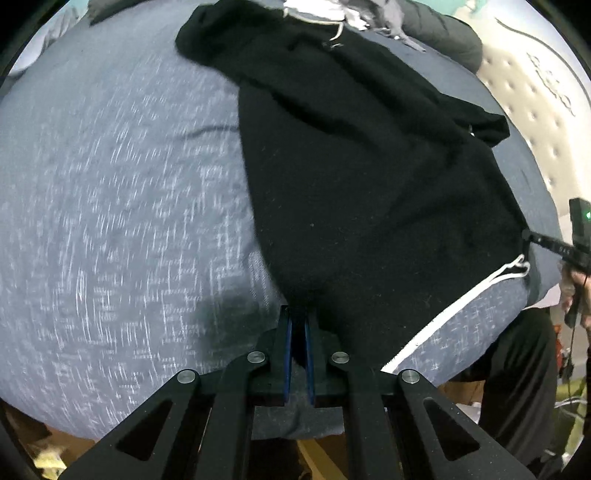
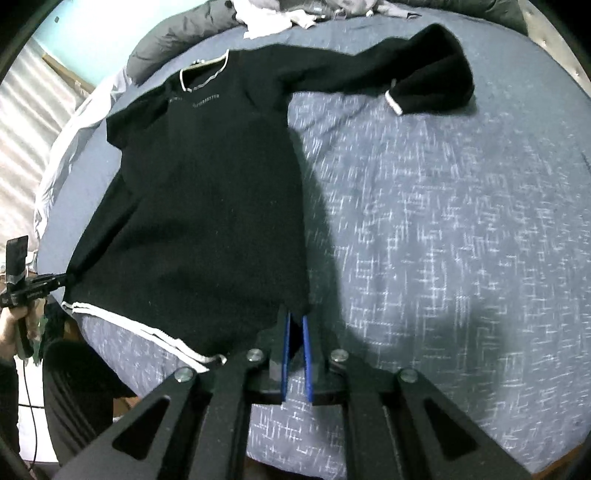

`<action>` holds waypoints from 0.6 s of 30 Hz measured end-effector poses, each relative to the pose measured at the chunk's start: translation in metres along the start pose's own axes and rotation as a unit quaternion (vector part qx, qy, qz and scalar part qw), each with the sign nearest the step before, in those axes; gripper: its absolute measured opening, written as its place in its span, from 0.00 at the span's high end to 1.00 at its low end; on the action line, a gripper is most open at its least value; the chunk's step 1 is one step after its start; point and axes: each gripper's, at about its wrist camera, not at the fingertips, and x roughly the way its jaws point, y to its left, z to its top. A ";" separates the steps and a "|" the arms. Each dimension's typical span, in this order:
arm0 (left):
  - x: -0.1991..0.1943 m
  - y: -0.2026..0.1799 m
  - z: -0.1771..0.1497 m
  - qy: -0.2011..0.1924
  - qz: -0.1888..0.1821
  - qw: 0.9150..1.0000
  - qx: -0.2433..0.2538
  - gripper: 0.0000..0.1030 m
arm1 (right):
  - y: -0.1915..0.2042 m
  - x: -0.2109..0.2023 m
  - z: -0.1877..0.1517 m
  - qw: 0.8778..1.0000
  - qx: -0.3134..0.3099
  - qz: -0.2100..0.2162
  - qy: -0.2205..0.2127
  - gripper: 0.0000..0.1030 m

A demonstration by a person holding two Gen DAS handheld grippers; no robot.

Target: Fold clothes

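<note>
You have the black sweater (image 2: 207, 206) spread on the blue bedspread (image 2: 443, 240), stretching ahead of both grippers. Your left gripper (image 1: 298, 321) is clamped on one hem corner and your right gripper (image 2: 295, 325) on the other, pulling the white-trimmed hem taut so the body lies flat enough to fold.

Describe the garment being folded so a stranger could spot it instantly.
On the blue-grey speckled bedspread lies a black long-sleeved sweater, its bottom corners pinched by the left gripper and right gripper. Unlike the pale clothes heap beyond, it has white-trimmed hem, cuff and neckline.
</note>
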 end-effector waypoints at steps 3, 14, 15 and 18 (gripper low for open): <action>-0.009 0.004 0.003 -0.008 0.001 1.000 -0.004 0.91 | -0.002 0.000 0.000 1.000 0.002 0.000 0.005 0.93; -0.069 0.018 0.052 -0.082 0.040 0.996 -0.001 0.76 | -0.014 -0.048 0.042 0.997 0.013 0.001 -0.075 0.67; -0.072 0.017 0.060 -0.089 0.044 0.995 0.001 0.75 | -0.014 -0.047 0.050 0.997 0.014 0.002 -0.080 0.64; -0.075 0.012 0.084 -0.104 0.058 0.993 0.014 0.69 | -0.012 -0.045 0.076 0.995 0.015 0.002 -0.094 0.61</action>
